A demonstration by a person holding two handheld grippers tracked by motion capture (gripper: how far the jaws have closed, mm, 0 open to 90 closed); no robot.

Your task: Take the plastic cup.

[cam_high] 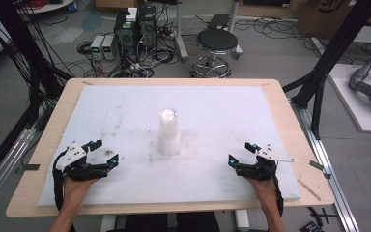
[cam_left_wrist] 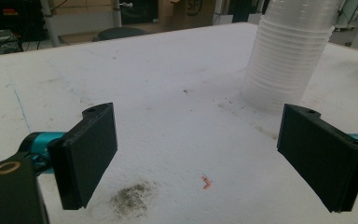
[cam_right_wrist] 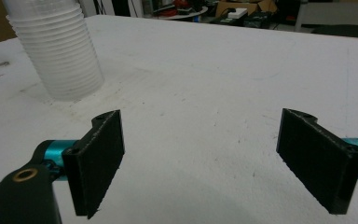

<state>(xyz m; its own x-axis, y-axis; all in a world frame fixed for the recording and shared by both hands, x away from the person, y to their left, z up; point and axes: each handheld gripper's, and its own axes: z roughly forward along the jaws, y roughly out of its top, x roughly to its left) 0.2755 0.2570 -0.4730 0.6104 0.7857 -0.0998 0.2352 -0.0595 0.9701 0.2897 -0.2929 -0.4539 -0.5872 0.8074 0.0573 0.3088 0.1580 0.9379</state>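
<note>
Your left gripper (cam_high: 105, 153) sits low over the near left part of the counter (cam_high: 280, 104), jaws spread wide with nothing between them. In the left gripper view that left gripper (cam_left_wrist: 196, 156) frames bare white sheet, a grey smudge (cam_left_wrist: 131, 199) just ahead of its left-hand jaw and a small orange scrap (cam_left_wrist: 206, 182) between the 2 jaws on the sheet.

Your right gripper (cam_high: 241, 153) mirrors it at the near right, also wide open and empty; the right gripper view shows only white sheet between the jaws of that gripper (cam_right_wrist: 200, 158).

Between your 2 hands and a little farther away, the stack of clear plastic cups (cam_high: 168, 131) stands upright, mouth down, near the middle of the white sheet (cam_high: 222, 116). It is well apart from both grippers. You see it at the upper right in the left gripper view (cam_left_wrist: 291, 56) and at the upper left in the right gripper view (cam_right_wrist: 58, 51).
</note>
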